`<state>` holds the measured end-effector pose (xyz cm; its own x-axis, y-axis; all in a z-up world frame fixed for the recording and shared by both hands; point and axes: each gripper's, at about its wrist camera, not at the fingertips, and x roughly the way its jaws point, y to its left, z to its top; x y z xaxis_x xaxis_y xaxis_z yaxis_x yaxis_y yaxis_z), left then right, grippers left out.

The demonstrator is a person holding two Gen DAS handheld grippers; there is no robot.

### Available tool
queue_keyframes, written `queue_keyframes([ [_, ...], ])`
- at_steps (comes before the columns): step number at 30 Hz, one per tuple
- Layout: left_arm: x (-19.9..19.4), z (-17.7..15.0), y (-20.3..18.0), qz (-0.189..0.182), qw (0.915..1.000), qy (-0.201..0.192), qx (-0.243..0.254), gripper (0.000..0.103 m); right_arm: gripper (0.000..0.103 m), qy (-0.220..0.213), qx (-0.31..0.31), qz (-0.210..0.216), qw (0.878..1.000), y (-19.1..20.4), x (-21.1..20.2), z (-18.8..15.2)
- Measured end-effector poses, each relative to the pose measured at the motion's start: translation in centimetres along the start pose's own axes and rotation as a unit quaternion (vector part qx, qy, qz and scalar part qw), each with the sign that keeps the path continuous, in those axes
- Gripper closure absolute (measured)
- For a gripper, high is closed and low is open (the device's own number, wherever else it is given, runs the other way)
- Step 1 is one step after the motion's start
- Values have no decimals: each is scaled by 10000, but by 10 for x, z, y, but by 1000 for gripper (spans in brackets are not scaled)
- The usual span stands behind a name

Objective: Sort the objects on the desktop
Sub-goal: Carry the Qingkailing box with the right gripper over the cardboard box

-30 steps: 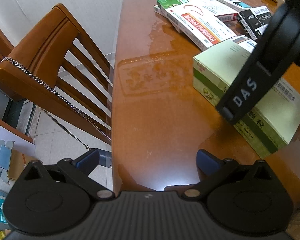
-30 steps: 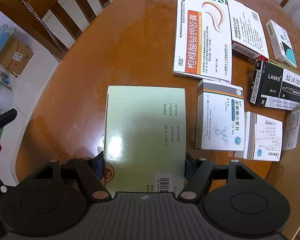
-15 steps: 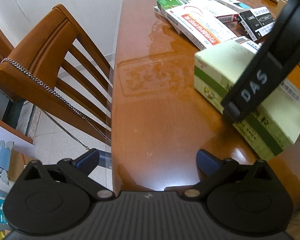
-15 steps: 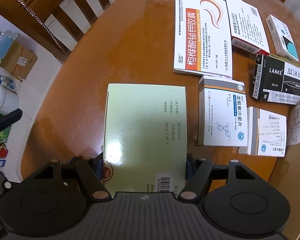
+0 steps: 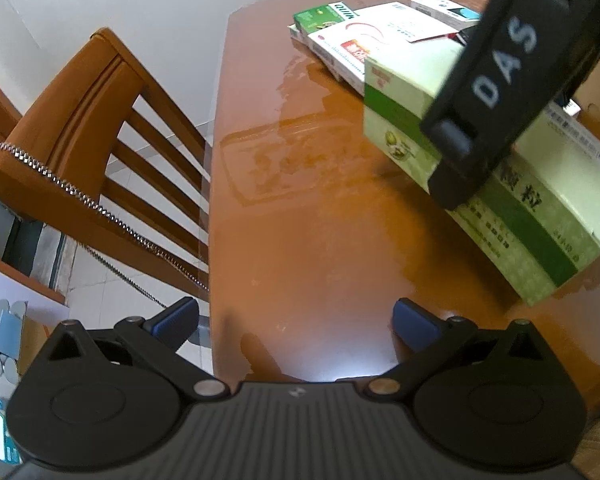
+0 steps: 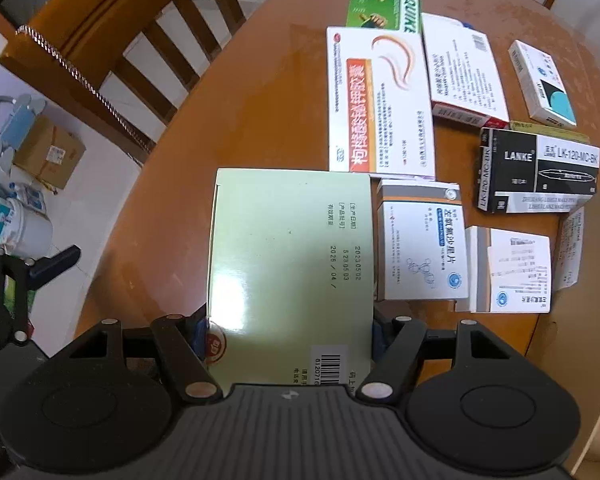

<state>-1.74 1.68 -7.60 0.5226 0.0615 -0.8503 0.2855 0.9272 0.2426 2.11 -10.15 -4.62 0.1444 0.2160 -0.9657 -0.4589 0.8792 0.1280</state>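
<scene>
Two grippers showed over the brown wooden table (image 6: pixel 260 92). Left of everything stood a wooden chair (image 5: pixel 84 128) with a metal chain (image 5: pixel 80 196) draped over its top rail. The left gripper (image 5: pixel 296 318) hovered at the table's edge, fingers spread wide with nothing between them and bare tabletop ahead. To its right, the right gripper (image 6: pixel 290 334) pinched the pale green medicine box (image 6: pixel 290 256) by its two long sides, the box clear of the table. Just past the box's far end lay a white and orange medicine box (image 6: pixel 380 100), with a green box (image 6: pixel 382 8) beyond that. Right of the fingers, close beside the held box, lay a white and blue box (image 6: pixel 422 244), then a black LANKE pen box (image 6: pixel 538 168).
</scene>
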Motion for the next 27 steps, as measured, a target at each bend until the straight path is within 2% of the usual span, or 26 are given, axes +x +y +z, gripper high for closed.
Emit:
queue_keyframes([
  [2, -2, 4, -3, -20, 10000, -26, 46, 0, 29, -54, 76, 77, 9999, -7, -10, -3],
  [4, -4, 8, -7, -35, 9999, -65, 114, 0, 29, -113, 147, 159, 9997, 8, 3, 1],
  [10, -11, 24, -19, -68, 9992, -199, 340, 0, 29, -417, 359, 418, 9976, -2, -22, 1],
  [19, -19, 40, -39, -103, 9978, -309, 569, 0, 29, -1068, 740, 562, 9899, -42, -75, -11],
  [27, -26, 50, -60, -113, 9965, -359, 751, 0, 29, -1497, 1203, 390, 9806, -94, -109, -31],
])
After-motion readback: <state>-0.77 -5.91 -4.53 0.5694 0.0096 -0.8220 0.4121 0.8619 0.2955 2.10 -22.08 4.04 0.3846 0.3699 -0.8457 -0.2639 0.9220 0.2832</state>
